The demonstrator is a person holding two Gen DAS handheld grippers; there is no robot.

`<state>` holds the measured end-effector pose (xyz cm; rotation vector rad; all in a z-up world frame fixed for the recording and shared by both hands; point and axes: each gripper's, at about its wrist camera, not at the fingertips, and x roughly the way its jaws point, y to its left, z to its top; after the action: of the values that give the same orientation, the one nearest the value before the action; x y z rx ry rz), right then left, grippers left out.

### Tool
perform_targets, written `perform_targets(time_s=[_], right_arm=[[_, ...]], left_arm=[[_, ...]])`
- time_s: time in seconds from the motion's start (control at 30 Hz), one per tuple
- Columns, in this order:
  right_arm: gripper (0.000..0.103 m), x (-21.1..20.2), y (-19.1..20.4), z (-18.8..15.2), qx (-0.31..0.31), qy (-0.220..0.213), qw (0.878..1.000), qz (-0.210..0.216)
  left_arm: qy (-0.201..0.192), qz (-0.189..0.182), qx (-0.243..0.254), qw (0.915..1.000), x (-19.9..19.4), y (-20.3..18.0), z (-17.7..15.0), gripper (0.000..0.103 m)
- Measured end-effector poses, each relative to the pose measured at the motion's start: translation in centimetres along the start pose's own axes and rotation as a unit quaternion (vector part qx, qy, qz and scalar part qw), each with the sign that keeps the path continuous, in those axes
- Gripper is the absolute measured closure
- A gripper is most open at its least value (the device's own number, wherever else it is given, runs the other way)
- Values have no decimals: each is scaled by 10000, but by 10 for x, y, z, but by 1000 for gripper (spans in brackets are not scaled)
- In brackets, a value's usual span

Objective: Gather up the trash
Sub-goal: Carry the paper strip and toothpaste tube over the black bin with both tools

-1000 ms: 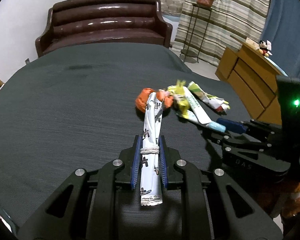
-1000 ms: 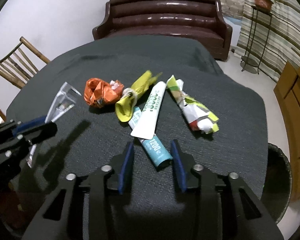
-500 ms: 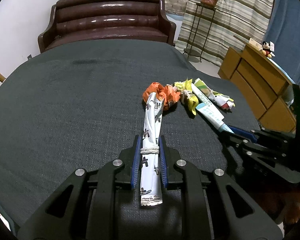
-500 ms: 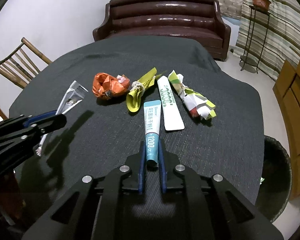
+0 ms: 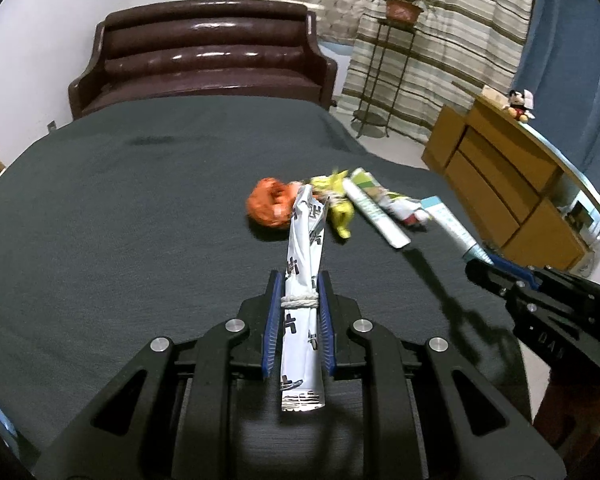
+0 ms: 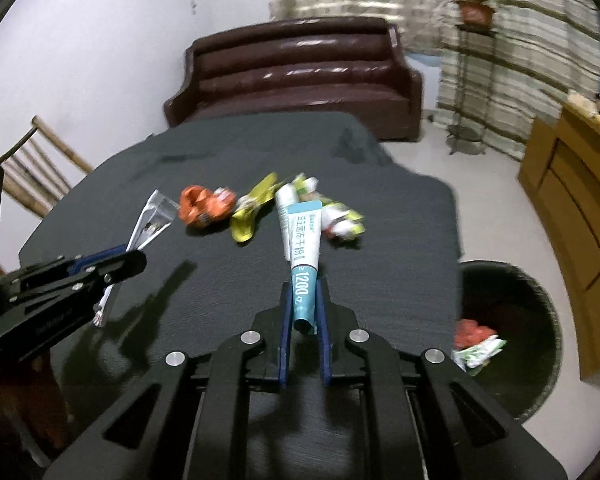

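Left gripper (image 5: 298,292) pinches a tied white wrapper (image 5: 303,280); its black print is unreadable. Orange, yellow and white trash (image 6: 244,208) lies mid-table (image 6: 400,264), blurred. Right gripper (image 6: 303,300) clamps a teal tube (image 6: 303,256) marked "1200". Bin (image 6: 536,300) stands rightmost, partly cut off.

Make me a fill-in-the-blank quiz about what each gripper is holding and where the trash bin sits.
1. The left gripper is shut on a silver wrapper tied with a white ____.
2. The right gripper is shut on a teal and white ____.
3. The crumpled wrapper lying farthest left in the pile on the dark tabletop is ____ in colour.
4. The dark round bin stands on the floor to the ____ of the table in the right wrist view.

Missing words: string; tube; orange; right
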<state>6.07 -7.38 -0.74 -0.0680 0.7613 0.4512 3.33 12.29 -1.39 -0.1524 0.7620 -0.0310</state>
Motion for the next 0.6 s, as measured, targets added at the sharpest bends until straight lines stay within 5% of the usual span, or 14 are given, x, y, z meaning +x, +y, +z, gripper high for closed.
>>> perform_targets(time_s=[0.6], right_arm=[[91, -37, -93, -18, 718, -486, 9839, -1560]], left_arm=[[-160, -848, 795, 9931, 29, -124, 10, 85]])
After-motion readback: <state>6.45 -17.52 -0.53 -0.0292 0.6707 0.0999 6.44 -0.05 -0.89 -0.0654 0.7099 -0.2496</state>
